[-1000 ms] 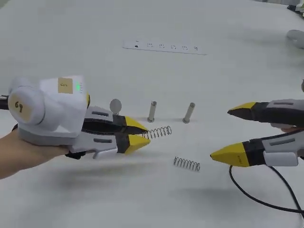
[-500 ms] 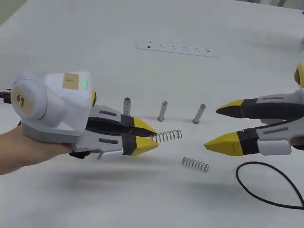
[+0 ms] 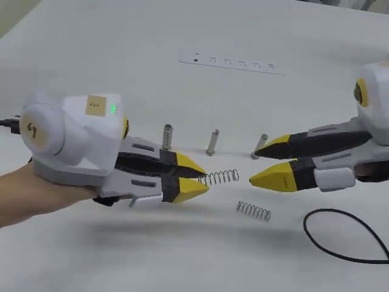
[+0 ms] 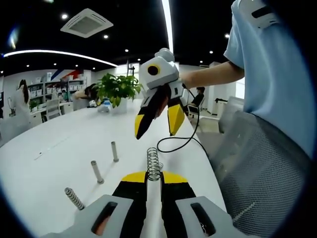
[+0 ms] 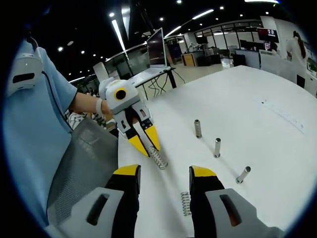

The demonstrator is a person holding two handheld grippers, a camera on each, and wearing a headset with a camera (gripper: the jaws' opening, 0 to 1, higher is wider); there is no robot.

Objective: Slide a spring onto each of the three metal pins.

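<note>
**Head view.**
- Table [image 3: 121,55]: white. There is bare surface ahead of both grippers as far as a power strip [image 3: 234,62]. The table edge shows at the far left corner.
- Left gripper [image 3: 197,179]: jaws pinched narrow on one end of the held spring [image 3: 222,177]. The spring sticks out level from the tips, clear of the table.
- Right gripper [image 3: 255,165]: faces the left gripper with its jaws parted and nothing between them. Its tips are just beside the held spring's free end; contact cannot be told.
- Loose spring [image 3: 254,211]: lies flat on the table, below the gap between the two grippers.
- Sprung pin [image 3: 167,137]: upright with a spring already on it, just beyond the left gripper's jaws.
- Middle pin [image 3: 213,142]: bare, beyond the held spring.
- End pin [image 3: 260,146]: bare, partly behind the right gripper's upper jaw.
- Black cable [image 3: 346,237]: curls on the table under the right gripper.

**Left gripper view.**
- The gripper's own jaws are nearly shut, with the held spring rising from between the tips.
- The right gripper hangs straight ahead, open and pointing back.
- The three pins stand to the left of the jaws.
- The table edge runs close on the right, with a mesh chair beside it.

**Right gripper view.**
- The gripper's own jaws stand wide.
- The left gripper is ahead, and its spring slants toward the gap.
- The loose spring lies between the jaws, on the table.
- The pins stand to the right, with open tabletop past them.
</note>
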